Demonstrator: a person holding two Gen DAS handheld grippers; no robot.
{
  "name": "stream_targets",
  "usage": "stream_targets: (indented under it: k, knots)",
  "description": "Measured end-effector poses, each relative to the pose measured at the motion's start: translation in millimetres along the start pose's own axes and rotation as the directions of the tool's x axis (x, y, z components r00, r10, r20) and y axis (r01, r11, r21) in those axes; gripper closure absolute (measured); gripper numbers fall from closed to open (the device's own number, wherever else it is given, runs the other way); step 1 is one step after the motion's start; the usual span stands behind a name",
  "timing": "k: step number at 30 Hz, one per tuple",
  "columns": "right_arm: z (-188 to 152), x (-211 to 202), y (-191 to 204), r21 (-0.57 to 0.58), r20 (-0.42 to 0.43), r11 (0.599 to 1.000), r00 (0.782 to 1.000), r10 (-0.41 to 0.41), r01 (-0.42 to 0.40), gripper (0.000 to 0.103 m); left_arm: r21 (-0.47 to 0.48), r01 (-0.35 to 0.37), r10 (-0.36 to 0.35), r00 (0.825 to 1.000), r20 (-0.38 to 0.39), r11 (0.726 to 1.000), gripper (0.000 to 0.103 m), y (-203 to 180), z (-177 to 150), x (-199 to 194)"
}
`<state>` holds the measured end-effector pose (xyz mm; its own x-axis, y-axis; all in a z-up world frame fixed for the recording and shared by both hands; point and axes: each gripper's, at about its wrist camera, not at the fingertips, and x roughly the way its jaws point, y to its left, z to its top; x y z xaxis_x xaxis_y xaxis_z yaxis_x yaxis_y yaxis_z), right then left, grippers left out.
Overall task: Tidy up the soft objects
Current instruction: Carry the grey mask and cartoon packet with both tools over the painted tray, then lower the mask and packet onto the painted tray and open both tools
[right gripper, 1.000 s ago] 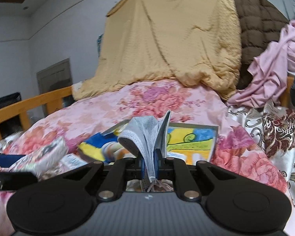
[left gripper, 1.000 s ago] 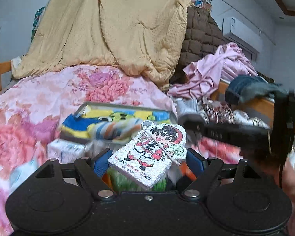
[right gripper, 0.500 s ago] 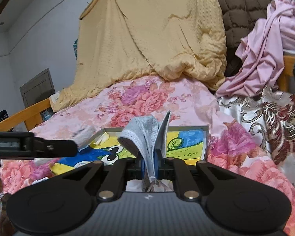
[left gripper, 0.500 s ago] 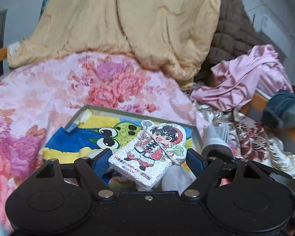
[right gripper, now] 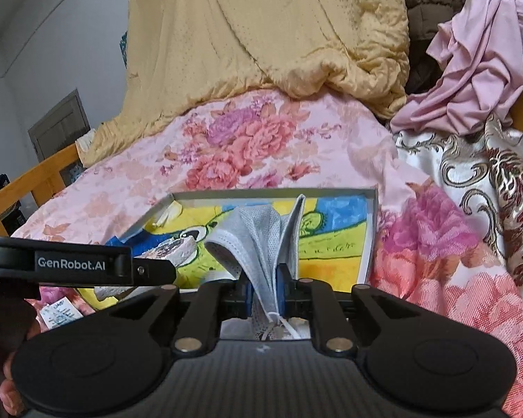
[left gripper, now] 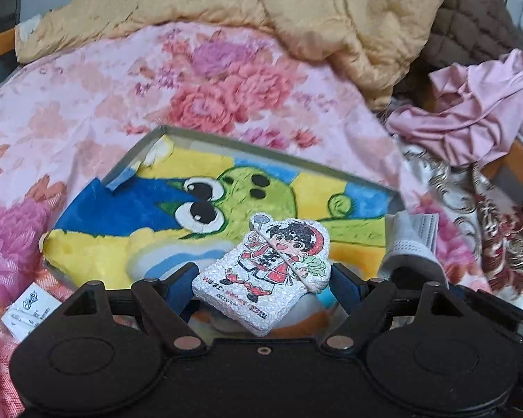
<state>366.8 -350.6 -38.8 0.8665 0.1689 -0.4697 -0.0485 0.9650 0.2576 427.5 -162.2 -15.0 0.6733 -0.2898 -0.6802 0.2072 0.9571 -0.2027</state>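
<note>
My left gripper (left gripper: pixel 261 278) is shut on a white foam sponge (left gripper: pixel 266 271) printed with a cartoon figure, held just above the near edge of a shallow grey tray (left gripper: pixel 136 160). The tray holds a yellow, blue and green cartoon towel (left gripper: pixel 205 205). My right gripper (right gripper: pixel 264 278) is shut on a grey face mask (right gripper: pixel 261 237), held upright over the tray's (right gripper: pixel 371 237) near right side. The mask (left gripper: pixel 411 240) shows at the right in the left wrist view. The left gripper and sponge (right gripper: pixel 174 247) show at the left in the right wrist view.
The tray lies on a pink floral quilt (left gripper: pixel 122 87). A yellow quilt (right gripper: pixel 261 35) is heaped behind, with a brown quilted jacket (left gripper: pixel 470 21) and pink cloth (right gripper: pixel 477 52) at right. A small white packet (left gripper: pixel 28 308) lies left of the tray. A wooden bed rail (right gripper: pixel 35 177) runs along the left.
Both grippers have moved forward and down toward the tray, keeping hold of the sponge and the mask. The tray looks larger and closer now.
</note>
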Motion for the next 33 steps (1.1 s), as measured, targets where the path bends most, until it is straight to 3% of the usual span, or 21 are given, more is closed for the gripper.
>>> stream_targets:
  k: [11, 24, 33]
  knots:
    - [0, 0, -1, 0.001, -0.033, 1.000, 0.999, 0.009, -0.009, 0.076, 0.017, -0.024, 0.025, 0.999, -0.038, 1.000, 0.020, -4, -3, 3]
    - [1, -10, 1, -0.023, -0.027, 1.000, 1.000, 0.002, -0.002, 0.040, -0.011, -0.022, 0.021, 0.999, -0.041, 1.000, 0.019, 0, -9, -7]
    - [7, -28, -1, -0.024, 0.012, 0.999, 1.000, -0.022, 0.022, 0.025, -0.017, -0.032, 0.032, 0.999, -0.015, 0.999, 0.017, 3, -15, -26]
